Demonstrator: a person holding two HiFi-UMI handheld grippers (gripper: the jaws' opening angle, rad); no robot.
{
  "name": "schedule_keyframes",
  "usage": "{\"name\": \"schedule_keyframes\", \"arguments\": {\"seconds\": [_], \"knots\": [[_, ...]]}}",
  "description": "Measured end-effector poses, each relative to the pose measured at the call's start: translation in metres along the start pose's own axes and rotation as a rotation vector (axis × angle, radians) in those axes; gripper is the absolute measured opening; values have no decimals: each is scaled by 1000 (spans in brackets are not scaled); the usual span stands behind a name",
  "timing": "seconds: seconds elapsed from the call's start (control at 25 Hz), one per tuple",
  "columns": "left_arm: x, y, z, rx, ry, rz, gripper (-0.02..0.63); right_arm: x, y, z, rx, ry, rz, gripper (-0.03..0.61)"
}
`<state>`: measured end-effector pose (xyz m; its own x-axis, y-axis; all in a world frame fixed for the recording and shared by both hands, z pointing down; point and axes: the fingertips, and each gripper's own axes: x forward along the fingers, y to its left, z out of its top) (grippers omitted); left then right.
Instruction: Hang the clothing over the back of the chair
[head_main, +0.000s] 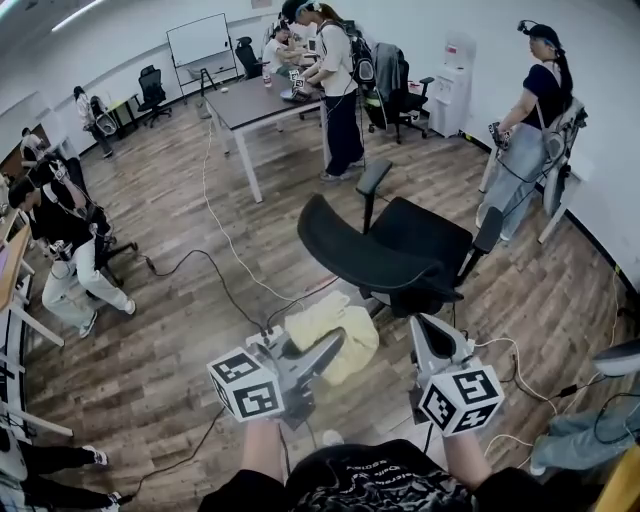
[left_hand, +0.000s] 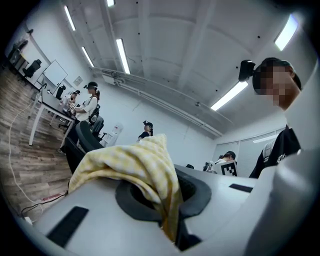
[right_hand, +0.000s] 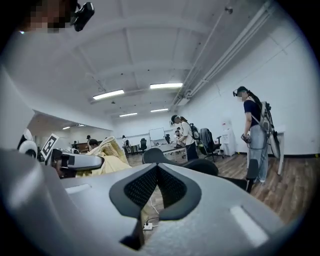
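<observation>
The clothing is a pale yellow checked garment (head_main: 345, 330). It hangs bunched from my left gripper (head_main: 328, 352), which is shut on a fold of it (left_hand: 147, 167). The black office chair (head_main: 400, 250) stands just beyond, its curved back (head_main: 345, 250) turned toward me and right above the garment. My right gripper (head_main: 428, 338) is shut with nothing in it, held beside the chair's seat edge. In the right gripper view the jaws (right_hand: 156, 172) meet with nothing between them; the garment (right_hand: 109, 152) and the left gripper (right_hand: 75, 161) show at the left, the chair (right_hand: 200, 167) ahead.
Cables (head_main: 225, 250) and a power strip (right_hand: 147, 226) lie on the wooden floor near the chair. A person (head_main: 530, 130) stands at the right by a white frame. Another sits at the left (head_main: 70, 250). A dark table (head_main: 255, 100) with people stands at the back.
</observation>
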<state>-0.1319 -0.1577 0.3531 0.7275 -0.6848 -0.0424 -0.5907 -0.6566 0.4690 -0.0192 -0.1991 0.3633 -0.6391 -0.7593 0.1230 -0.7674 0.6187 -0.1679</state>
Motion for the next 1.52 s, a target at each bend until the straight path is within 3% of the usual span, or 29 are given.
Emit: {"name": "schedule_keyframes", "arguments": {"seconds": [0.48, 0.68, 1.04, 1.52], "knots": [[14, 6, 67, 118, 83, -37, 31, 25, 9, 58, -103, -102, -58, 5], [24, -5, 102, 150, 77, -103, 31, 32, 15, 82, -127, -153, -70, 5], [56, -21, 150, 232, 79, -174, 31, 33, -4, 91, -124, -147, -102, 5], [81, -39, 222, 300, 56, -299, 31, 55, -11, 144, -159, -235, -98, 5]]}}
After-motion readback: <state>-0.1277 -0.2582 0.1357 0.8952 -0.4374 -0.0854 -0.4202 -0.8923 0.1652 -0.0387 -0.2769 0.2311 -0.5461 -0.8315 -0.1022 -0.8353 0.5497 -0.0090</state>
